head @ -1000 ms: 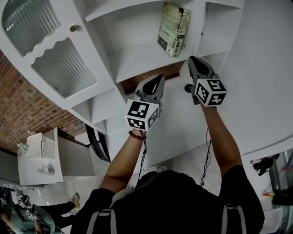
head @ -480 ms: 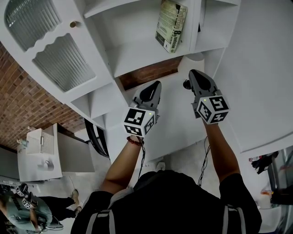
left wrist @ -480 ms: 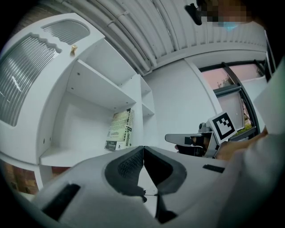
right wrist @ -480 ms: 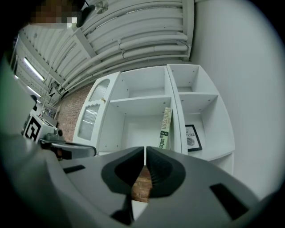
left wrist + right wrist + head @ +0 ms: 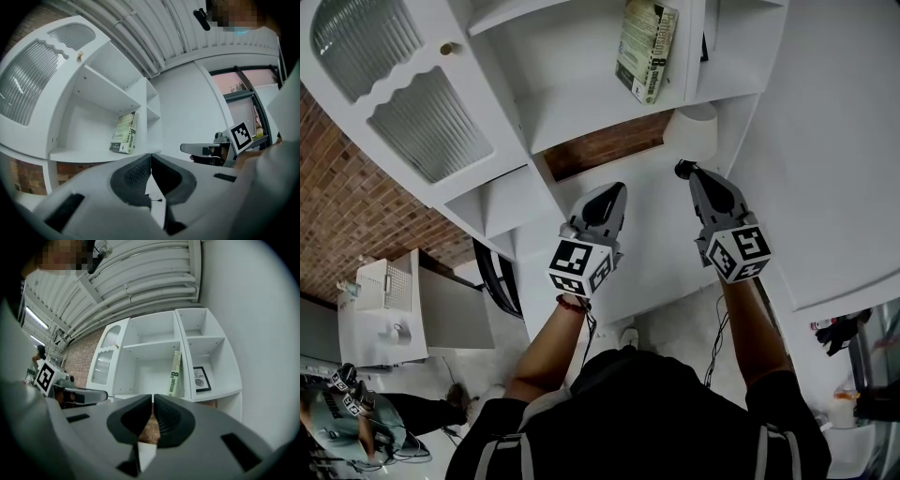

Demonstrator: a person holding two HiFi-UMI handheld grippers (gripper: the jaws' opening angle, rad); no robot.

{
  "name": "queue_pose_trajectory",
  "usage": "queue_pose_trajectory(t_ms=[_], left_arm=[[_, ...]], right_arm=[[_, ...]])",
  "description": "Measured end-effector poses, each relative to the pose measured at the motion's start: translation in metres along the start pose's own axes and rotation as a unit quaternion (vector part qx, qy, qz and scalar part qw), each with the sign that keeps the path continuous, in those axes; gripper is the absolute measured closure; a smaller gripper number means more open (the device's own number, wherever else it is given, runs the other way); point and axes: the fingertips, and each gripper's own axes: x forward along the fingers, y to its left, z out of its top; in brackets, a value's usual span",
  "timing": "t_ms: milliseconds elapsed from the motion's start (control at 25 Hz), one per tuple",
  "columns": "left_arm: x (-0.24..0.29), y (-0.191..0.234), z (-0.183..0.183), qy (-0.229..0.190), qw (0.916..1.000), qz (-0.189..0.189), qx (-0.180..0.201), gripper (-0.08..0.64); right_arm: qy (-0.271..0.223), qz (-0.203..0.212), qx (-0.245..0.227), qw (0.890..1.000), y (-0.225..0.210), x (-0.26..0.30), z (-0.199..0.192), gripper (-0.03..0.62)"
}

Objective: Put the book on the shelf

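Now the book (image 5: 647, 49) stands at the right edge of the shelf (image 5: 591, 111); left gripper (image 5: 612, 190) and right gripper (image 5: 695, 174) are empty, fingers pressed together.

Red brick wall (image 5: 337, 216) meets a ribbed-glass cabinet door (image 5: 431, 127), white wall (image 5: 844, 141) beyond.

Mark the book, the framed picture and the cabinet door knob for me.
book (image 5: 175, 373), right gripper view, midway up its spine.
framed picture (image 5: 200, 378), right gripper view, centre of the print.
door knob (image 5: 445, 49), head view, the knob's round head.
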Motion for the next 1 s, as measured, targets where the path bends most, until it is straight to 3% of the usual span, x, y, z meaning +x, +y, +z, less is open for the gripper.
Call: queue_pose_trajectory(t_ms=[200,640,800,1000], left_arm=[[-0.012,-0.014,-0.011,0.014,0.9996,0.002,0.025,0.541],[-0.037,-0.026,-0.053,0.050,0.9986,0.018,-0.001,0.541],[-0.045,-0.036,-0.059,0.061,0.9976,0.017,0.028,0.541],[-0.056,-0.048,-0.074,0.075,0.9972,0.006,0.004,0.541]], right_arm=[[0.012,0.002,0.009,1.000,0.004,-0.023,-0.017,0.554],[0.040,0.003,0.021,0.999,0.008,-0.059,-0.052,0.555],[0.042,0.001,0.035,0.999,0.006,-0.074,-0.057,0.555],[0.045,-0.005,0.047,0.998,0.006,-0.094,-0.065,0.555]])
